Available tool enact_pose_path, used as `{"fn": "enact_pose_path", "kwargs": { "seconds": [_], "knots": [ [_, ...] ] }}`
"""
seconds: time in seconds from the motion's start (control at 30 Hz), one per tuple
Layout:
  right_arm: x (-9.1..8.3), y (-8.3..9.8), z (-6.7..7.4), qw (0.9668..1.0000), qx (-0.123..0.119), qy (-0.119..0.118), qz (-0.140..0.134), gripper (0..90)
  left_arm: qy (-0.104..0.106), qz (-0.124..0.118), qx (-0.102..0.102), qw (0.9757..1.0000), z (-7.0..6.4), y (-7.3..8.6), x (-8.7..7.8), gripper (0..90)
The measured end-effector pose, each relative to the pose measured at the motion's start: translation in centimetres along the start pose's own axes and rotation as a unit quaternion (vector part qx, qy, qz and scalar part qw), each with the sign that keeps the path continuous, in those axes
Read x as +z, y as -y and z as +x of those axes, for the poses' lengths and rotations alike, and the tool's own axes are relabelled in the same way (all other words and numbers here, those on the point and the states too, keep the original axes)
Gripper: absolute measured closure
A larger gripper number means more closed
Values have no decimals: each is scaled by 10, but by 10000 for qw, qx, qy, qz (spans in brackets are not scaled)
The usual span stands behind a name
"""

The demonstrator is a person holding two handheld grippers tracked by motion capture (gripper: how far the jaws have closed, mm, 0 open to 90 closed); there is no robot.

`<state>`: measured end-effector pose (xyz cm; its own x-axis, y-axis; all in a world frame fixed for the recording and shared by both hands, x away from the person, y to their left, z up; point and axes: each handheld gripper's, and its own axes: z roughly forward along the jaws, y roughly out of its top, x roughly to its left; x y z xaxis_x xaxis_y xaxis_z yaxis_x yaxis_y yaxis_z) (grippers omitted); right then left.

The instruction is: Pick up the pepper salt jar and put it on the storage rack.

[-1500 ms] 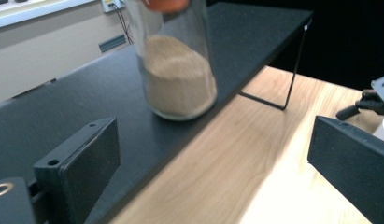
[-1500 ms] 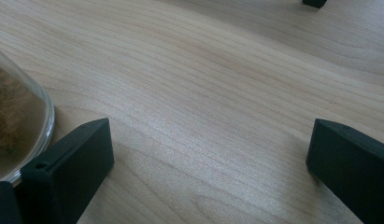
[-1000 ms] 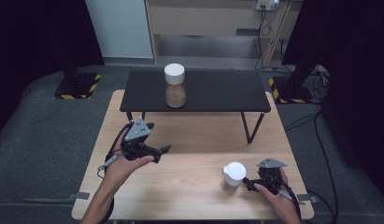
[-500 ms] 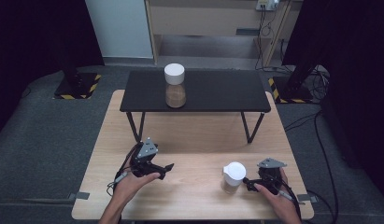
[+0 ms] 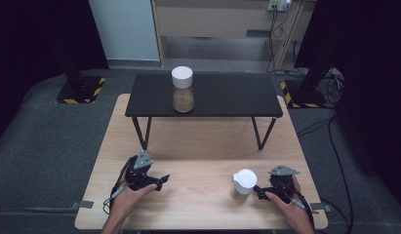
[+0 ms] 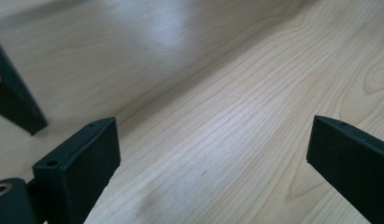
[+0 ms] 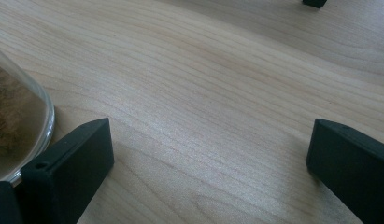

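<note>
The wooden desk (image 5: 203,146) carries a black shelf stand (image 5: 205,95) with one jar (image 5: 182,90) on top. Nearer than that stand, a second white-lidded jar (image 5: 243,185) stands upright just left of the right gripper (image 5: 266,192), whose fingers (image 7: 68,168) gape wide, empty. The left gripper (image 5: 156,181), also wide open and empty, lies well apart from it.

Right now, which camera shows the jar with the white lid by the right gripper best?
The high view. It shows the whole jar standing on the wooden table just left of the right gripper, white lid on top. The right gripper view catches just a curved glass edge with brown filling beside one jaw. The left gripper view looks at bare wood.
</note>
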<state>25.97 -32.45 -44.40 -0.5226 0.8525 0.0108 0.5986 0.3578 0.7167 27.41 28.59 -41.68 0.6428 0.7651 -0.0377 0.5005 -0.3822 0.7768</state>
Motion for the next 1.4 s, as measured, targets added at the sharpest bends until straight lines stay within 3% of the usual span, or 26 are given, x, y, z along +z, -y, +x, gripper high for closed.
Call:
{"fn": "enact_pose_path", "kwargs": {
  "seconds": [0.13, 0.6, 1.0, 1.23, 1.4],
  "knots": [
    [0, 0, 0, 10000, -9, 3, -6, 15, -103, 93, -114, 9998, -1, 2, 3, 17],
    [0, 0, 0, 10000, 7, 0, 2, 15, -114, 443, -29, 9989, -9, -3, 23, 19],
    [0, 0, 0, 10000, -15, 3, -2, 15, -1, 572, 35, 9984, -14, -3, 34, 18],
    [0, 0, 0, 10000, -24, 3, -4, 15, -15, 539, 46, 9985, -15, 0, 36, 6],
    [0, 0, 0, 10000, -22, 5, -7, 15, -93, 541, 166, 9984, -20, 1, 37, 0]
  ]
}}
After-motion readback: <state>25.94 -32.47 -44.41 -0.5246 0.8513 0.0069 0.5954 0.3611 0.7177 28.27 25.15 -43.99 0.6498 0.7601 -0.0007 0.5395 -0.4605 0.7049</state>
